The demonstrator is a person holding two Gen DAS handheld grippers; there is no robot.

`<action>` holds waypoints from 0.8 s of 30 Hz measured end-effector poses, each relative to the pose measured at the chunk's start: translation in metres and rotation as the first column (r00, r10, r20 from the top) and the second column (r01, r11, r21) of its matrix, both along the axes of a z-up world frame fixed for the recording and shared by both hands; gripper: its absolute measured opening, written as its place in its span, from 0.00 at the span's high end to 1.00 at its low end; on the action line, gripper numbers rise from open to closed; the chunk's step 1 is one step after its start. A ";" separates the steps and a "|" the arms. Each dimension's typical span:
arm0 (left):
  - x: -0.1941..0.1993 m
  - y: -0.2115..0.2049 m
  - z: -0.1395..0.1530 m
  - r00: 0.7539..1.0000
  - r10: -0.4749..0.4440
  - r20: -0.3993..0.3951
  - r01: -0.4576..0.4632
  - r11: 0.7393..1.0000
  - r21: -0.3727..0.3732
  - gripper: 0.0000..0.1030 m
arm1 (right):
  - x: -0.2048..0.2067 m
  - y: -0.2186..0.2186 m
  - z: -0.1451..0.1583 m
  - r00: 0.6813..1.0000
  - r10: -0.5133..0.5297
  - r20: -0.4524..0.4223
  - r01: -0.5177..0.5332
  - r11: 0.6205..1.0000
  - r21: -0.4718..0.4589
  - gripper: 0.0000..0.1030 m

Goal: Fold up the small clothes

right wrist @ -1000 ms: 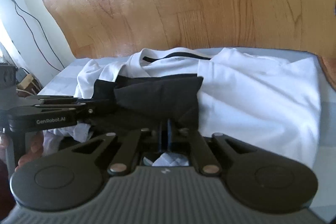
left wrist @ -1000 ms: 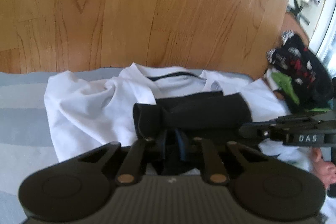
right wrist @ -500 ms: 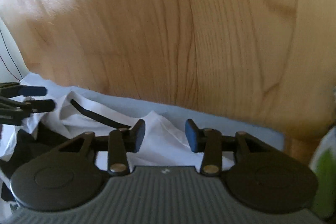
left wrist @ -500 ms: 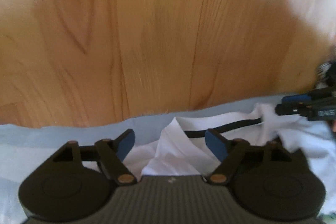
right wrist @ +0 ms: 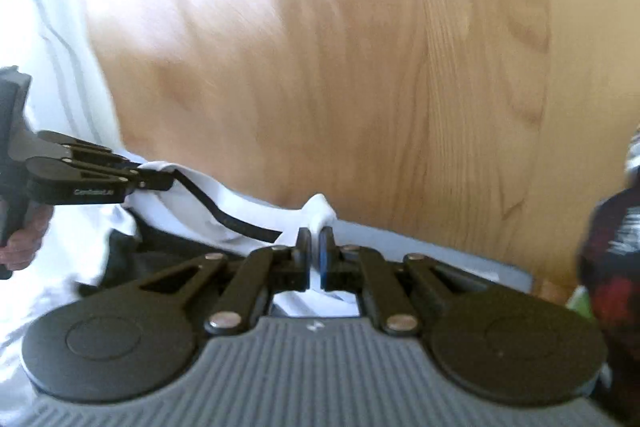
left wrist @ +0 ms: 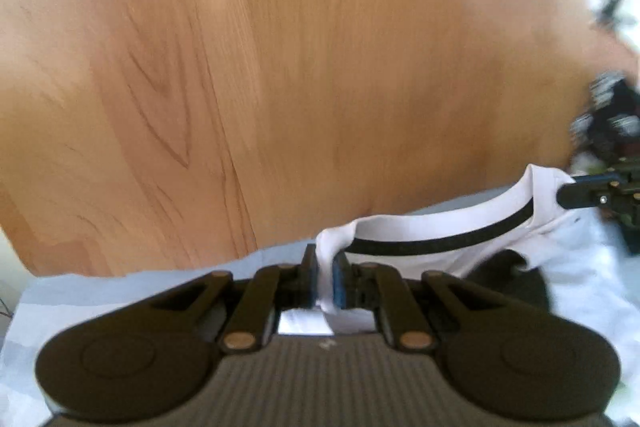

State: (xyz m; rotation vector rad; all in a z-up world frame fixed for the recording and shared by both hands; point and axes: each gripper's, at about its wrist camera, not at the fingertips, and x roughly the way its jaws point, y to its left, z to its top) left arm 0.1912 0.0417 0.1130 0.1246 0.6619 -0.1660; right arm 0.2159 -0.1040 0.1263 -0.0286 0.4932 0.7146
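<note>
In the left wrist view, the left gripper is clenching a pinch of the white cotton shirt with a black-trimmed neckline; the cloth is bunching up between the blue-padded fingers and poking out just above their tips. From that pinch the collar is stretching away to the right of the fingers, where the black tips of the right gripper are gripping its far end. A dark garment is lying under the shirt, right of the fingers. The pale blue-grey striped sheet is spreading beneath, with the wooden plank floor beyond the fingertips. A black patterned piece of clothing is sitting far to the right.

In the right wrist view, the right gripper is likewise pinching the white shirt, a fold rising just past the fingers. The black trim is running leftward to the left gripper, which is squeezing the other end of the collar, a hand showing below it. The black patterned clothing is lying right of the fingers. No containers are showing in either view.
</note>
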 end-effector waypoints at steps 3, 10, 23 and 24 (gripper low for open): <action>-0.071 0.005 0.021 0.995 -0.050 0.089 0.052 0.998 -0.028 0.93 | -0.066 -0.020 0.017 0.997 0.035 0.068 -0.037 0.999 0.020 0.93; -0.210 0.014 -0.005 0.985 -0.137 0.102 0.144 0.987 -0.069 0.88 | -0.197 -0.046 -0.021 0.988 0.151 -0.008 -0.151 0.988 0.045 0.93; -0.269 0.105 -0.010 0.994 0.033 0.106 0.008 0.931 -0.365 0.08 | -0.216 -0.135 -0.049 0.981 -0.157 -0.111 0.180 0.952 0.249 0.40; -0.255 0.115 -0.013 0.994 0.083 0.075 -0.047 0.921 -0.386 0.09 | -0.207 -0.137 -0.054 0.974 -0.191 -0.120 0.215 0.948 0.236 0.40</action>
